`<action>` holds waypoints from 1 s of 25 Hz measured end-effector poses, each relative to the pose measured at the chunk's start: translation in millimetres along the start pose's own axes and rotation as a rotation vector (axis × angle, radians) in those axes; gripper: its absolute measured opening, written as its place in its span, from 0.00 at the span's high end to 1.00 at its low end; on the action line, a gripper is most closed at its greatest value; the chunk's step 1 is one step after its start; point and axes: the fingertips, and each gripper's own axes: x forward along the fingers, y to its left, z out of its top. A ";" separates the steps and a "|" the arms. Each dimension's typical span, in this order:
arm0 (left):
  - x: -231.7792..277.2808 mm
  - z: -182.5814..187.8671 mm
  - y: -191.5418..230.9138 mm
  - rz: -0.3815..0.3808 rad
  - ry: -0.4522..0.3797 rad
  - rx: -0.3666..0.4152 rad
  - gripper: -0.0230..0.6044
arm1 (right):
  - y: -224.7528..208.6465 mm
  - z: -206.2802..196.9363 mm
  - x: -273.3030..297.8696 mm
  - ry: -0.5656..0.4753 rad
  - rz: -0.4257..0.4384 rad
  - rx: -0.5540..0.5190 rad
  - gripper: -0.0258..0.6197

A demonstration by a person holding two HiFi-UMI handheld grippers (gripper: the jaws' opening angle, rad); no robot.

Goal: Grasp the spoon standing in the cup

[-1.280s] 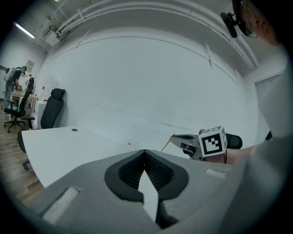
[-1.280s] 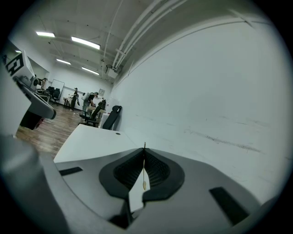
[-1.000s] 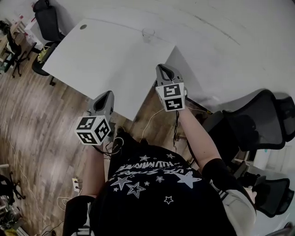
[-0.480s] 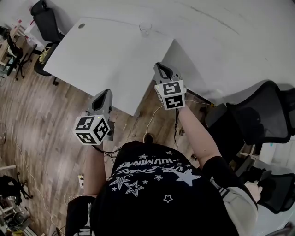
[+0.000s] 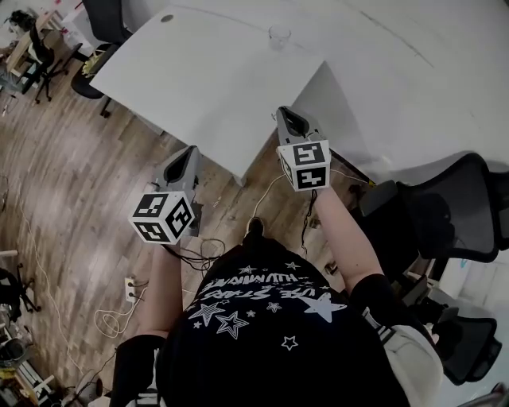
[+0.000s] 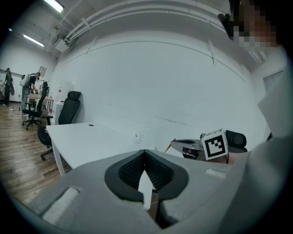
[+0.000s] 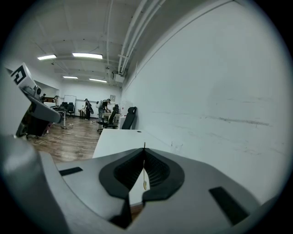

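Observation:
A clear glass cup point(image 5: 278, 35) stands at the far edge of the white table point(image 5: 199, 79), close to the wall. Whether a spoon stands in it I cannot tell; it is too small. The cup shows faintly in the left gripper view point(image 6: 136, 135) and the right gripper view point(image 7: 173, 146). My left gripper point(image 5: 187, 151) hangs over the wooden floor, short of the table's near edge, jaws shut and empty. My right gripper point(image 5: 285, 114) is held by the table's near right corner, far from the cup, jaws also shut on nothing.
A black office chair point(image 5: 445, 207) stands to my right, another point(image 5: 107, 16) at the table's far left end. Cables point(image 5: 119, 310) lie on the wood floor. People and desks show far off in the room point(image 7: 96, 112). The white wall runs along the right.
The table and cup have slid to the right in the head view as the person shifted. Both grippers stay shut, held in front of the body.

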 end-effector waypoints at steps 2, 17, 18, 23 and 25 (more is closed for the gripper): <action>-16.1 -6.3 -2.3 0.011 -0.003 -0.009 0.95 | 12.9 -2.1 -10.9 0.001 0.016 -0.012 0.94; -97.4 -36.8 -39.7 0.008 -0.030 -0.012 0.95 | 65.6 -16.8 -99.9 0.001 0.022 -0.003 0.94; -99.6 -38.4 -41.0 0.005 -0.030 -0.014 0.95 | 67.2 -17.9 -103.6 0.003 0.019 -0.003 0.94; -107.0 -41.2 -46.6 -0.007 -0.032 -0.007 0.95 | 71.6 -17.5 -116.9 0.005 0.017 -0.014 0.94; -110.2 -41.3 -47.8 -0.009 -0.033 -0.001 0.95 | 73.8 -17.2 -121.1 0.005 0.019 -0.018 0.94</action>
